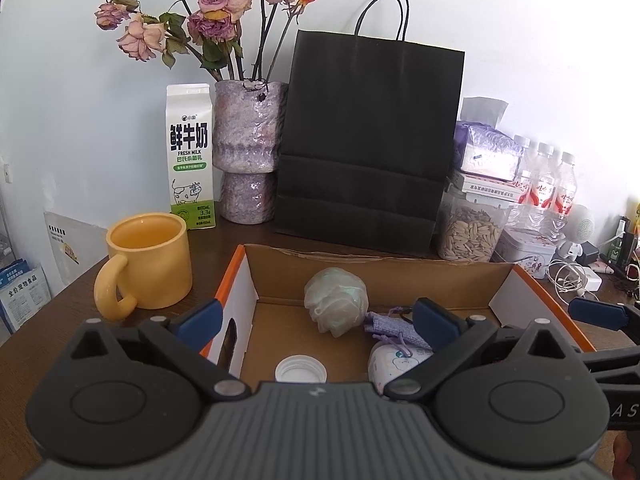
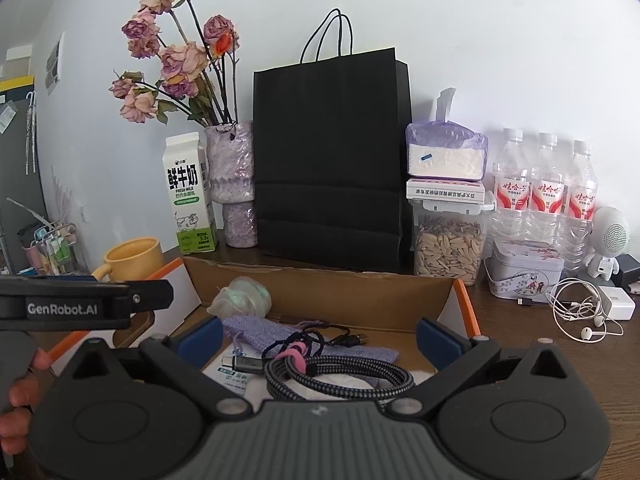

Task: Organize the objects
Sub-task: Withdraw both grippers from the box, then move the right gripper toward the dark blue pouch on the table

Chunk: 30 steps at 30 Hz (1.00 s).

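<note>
Cardboard box [image 1: 372, 268] on the counter [image 1: 48, 320] holds a cable [image 2: 340, 376]; left gripper [image 1: 316, 320] and right gripper [image 2: 320, 336] hover wide open, empty.

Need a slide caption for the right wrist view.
Open right gripper above coiled braided cable in the orange-edged cardboard box.

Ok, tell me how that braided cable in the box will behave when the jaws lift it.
The braided cable lies coiled in loose loops, so it will probably sag and uncoil when lifted. A pink tie bunches only one spot, so the rest may trail. Its metal plug could swing or snag the black cord in the cardboard box.
</note>
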Available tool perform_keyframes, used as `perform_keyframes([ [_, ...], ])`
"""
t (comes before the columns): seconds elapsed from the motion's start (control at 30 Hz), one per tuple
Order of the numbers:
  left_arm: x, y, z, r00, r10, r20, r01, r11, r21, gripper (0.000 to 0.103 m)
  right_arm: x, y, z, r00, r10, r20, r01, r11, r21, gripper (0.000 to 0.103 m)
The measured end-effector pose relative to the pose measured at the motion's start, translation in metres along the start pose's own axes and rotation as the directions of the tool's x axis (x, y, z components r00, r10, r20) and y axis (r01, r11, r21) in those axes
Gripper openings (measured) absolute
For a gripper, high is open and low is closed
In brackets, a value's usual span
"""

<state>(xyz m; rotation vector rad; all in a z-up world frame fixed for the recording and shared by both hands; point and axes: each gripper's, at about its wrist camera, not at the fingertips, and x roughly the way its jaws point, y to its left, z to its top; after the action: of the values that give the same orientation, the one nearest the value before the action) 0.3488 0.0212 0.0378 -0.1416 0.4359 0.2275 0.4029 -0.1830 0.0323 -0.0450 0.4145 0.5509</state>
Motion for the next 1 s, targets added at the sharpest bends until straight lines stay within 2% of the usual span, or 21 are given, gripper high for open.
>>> perform_keyframes([
  [0.57, -0.062, 0.012, -0.019, 1.0, -0.011, 0.001, 0.011, 1.0, 0.009, 0.103, -0.062, 0.019, -0.018, 1.0, -0.03, 0.005, 0.03, 0.999, 0.012, 0.103],
  [1.0, -0.097, 0.048, -0.045, 0.999, 0.029, -0.038, -0.028, 0.999, 0.022, 0.103, -0.097, 0.03, -0.058, 0.995, -0.055, -0.088, 0.058, 0.998, 0.023, 0.103],
])
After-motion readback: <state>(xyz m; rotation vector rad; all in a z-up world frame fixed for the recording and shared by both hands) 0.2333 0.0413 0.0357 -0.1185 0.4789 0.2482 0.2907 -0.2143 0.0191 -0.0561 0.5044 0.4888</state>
